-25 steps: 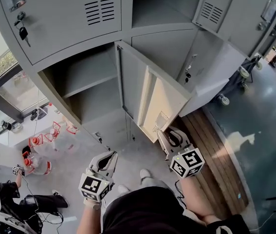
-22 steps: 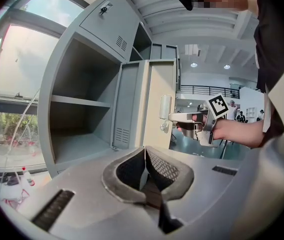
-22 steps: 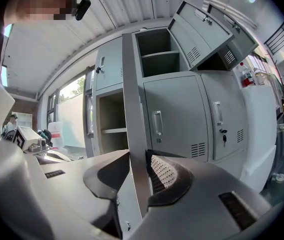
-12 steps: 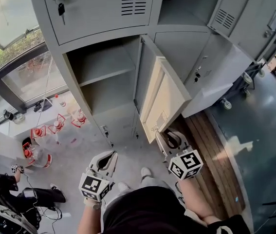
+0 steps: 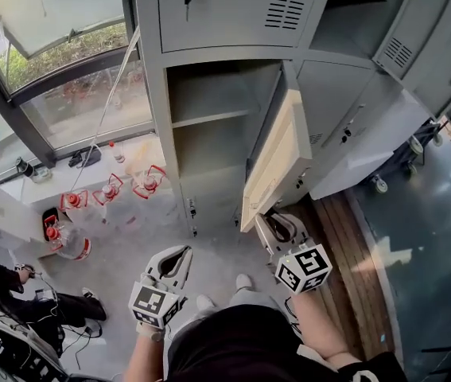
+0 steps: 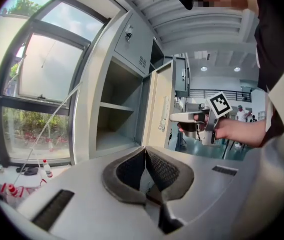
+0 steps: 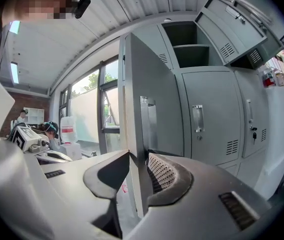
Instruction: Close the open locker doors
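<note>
My right tongs pinch the free edge of the open locker door, which rises at 12 o'clock. Their jaws have just been easing wider. My left tongs are closed and empty, with the door at their 2 o'clock.

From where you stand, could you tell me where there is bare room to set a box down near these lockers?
Both levels of the open compartment look bare, above and below its shelf. The grey floor in front of it, up to the shoes, is free too. Left, under the window, bottles crowd the floor; the open door blocks the right.
</note>
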A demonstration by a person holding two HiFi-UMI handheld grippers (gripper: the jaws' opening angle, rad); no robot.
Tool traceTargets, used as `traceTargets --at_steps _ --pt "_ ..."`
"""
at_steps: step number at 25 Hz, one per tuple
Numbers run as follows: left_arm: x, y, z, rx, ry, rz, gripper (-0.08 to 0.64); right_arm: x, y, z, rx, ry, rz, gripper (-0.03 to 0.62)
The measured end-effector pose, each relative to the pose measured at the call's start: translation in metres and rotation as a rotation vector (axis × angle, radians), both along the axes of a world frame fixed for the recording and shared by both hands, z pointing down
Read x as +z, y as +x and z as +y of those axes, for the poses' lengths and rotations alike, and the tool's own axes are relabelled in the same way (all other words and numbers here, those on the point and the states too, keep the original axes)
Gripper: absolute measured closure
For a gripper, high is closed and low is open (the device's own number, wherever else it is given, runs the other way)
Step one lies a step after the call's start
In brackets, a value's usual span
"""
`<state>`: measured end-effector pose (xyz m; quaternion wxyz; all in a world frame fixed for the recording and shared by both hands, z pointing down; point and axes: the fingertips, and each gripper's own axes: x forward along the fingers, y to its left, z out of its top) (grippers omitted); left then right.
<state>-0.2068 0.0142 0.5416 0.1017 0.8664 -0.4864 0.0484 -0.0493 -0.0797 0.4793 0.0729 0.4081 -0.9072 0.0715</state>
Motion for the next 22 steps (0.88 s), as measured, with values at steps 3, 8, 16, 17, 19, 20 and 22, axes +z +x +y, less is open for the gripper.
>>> traceTargets --at_steps 3,8,16,17,19,20,22 --pt "-0.001 -0.017 0.006 -0.025 -0.001 -0.009 0.537 0.0 -0.018 -0.002 -0.018 -0.001 -0.001 0.463" --pt "0.004 -0.039 0.014 -0.094 -0.012 0.005 0.537 0.0 -0.047 -0.007 -0.075 -0.004 0.01 0.472" --pt "0.002 -0.057 0.007 -0.192 -0.017 -0.016 0.537 0.0 -0.09 -0.02 -0.209 -0.01 -0.005 0.482" --pt "0.002 -0.059 0.006 -0.205 -0.019 -0.017 0.537 0.0 -0.096 -0.022 -0.226 -0.011 -0.009 0.483" --pt "0.002 -0.063 0.002 -0.24 -0.027 -0.019 0.537 0.0 -0.107 -0.028 -0.258 -0.013 -0.018 0.485" --pt "0.001 -0.064 -0.001 -0.254 -0.028 -0.023 0.537 0.0 -0.111 -0.031 -0.273 -0.015 -0.024 0.488" --pt "-0.001 -0.066 -0.006 -0.278 -0.029 -0.029 0.537 0.001 -0.12 -0.038 -0.303 -0.02 -0.034 0.5"
